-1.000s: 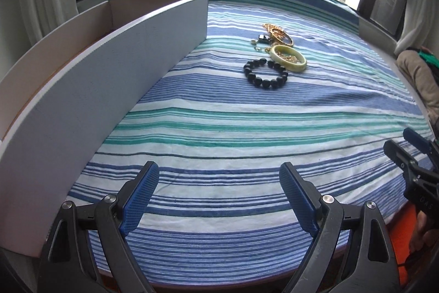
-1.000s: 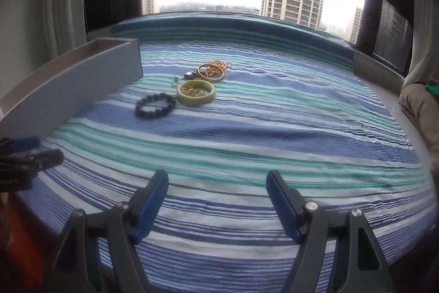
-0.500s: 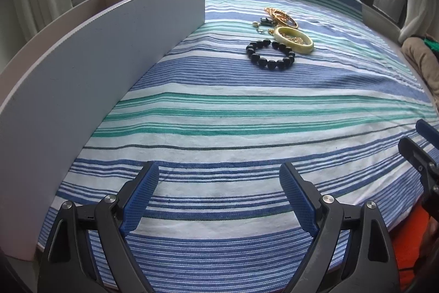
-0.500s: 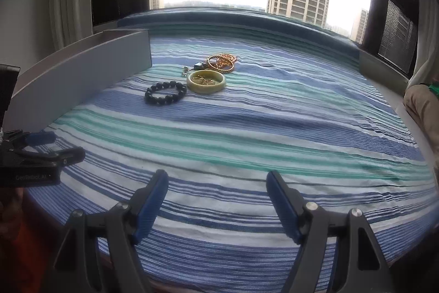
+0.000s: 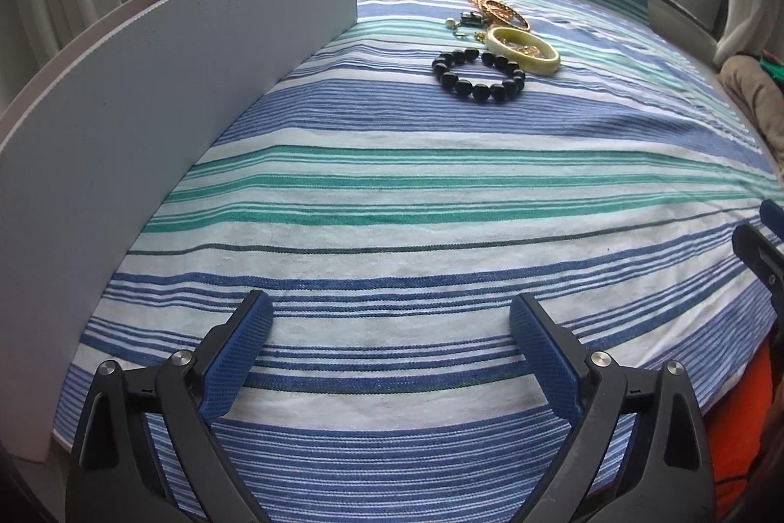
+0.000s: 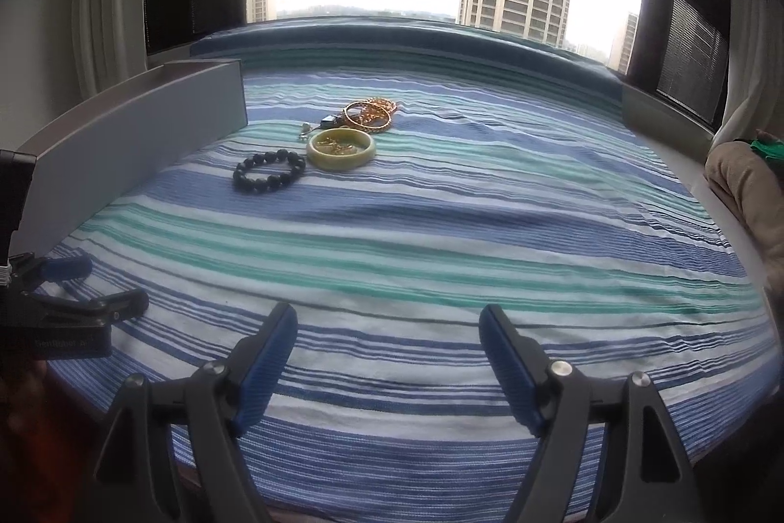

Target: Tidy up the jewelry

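Left wrist view: the left claw [image 5: 389, 317], spread and empty after just opening wider, faces the black bead bracelet [image 5: 477, 74] and pale bangle [image 5: 523, 50] far ahead, slightly right, on the striped bed [image 5: 392, 204]; the right claw [image 6: 387, 329], also spread, sits no nearer.

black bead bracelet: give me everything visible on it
The black bead bracelet is a closed loop of round, glossy dark beads, material unclear. It lies flat on the striped bedspread, nearest of the jewelry cluster to both cameras. The pale green bangle sits just behind it, close or perhaps touching; contact cannot be told. The grey box stands apart to its left. Nothing grips it.
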{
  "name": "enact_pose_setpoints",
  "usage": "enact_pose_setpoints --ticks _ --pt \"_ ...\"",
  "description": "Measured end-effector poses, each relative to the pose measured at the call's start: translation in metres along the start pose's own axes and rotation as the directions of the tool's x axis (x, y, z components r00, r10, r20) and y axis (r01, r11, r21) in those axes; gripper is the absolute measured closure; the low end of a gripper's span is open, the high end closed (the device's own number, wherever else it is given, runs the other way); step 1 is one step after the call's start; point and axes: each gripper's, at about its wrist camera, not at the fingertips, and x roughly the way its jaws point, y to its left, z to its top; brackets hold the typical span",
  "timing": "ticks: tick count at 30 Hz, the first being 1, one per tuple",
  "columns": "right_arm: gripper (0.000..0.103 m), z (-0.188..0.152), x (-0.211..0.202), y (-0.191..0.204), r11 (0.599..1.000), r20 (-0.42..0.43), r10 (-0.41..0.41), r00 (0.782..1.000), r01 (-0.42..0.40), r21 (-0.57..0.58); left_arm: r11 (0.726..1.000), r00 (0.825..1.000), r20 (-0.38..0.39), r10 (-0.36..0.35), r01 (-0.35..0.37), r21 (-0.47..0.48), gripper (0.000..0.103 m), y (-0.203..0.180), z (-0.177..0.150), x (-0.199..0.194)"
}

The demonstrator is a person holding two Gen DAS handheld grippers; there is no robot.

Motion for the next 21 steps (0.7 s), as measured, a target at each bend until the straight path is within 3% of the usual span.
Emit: enact_pose_setpoints --ticks 5,21 --pt "0.024 -0.0015 0.002 0.0002 1.0 -0.011 0.009 1.0 -0.009 -0.001 1.0 1.0 -0.004 0.013 -0.013 -0.002 0.001 -0.0004 -0.0015 0.0014" --pt "0.021 -0.0074 0.0017 -0.0023 0.999 -0.039 0.031 0.999 -0.03 0.032 1.0 0.999 -0.034 0.013 -0.013 0.001 0.0 -0.001 0.0006 0.0027"
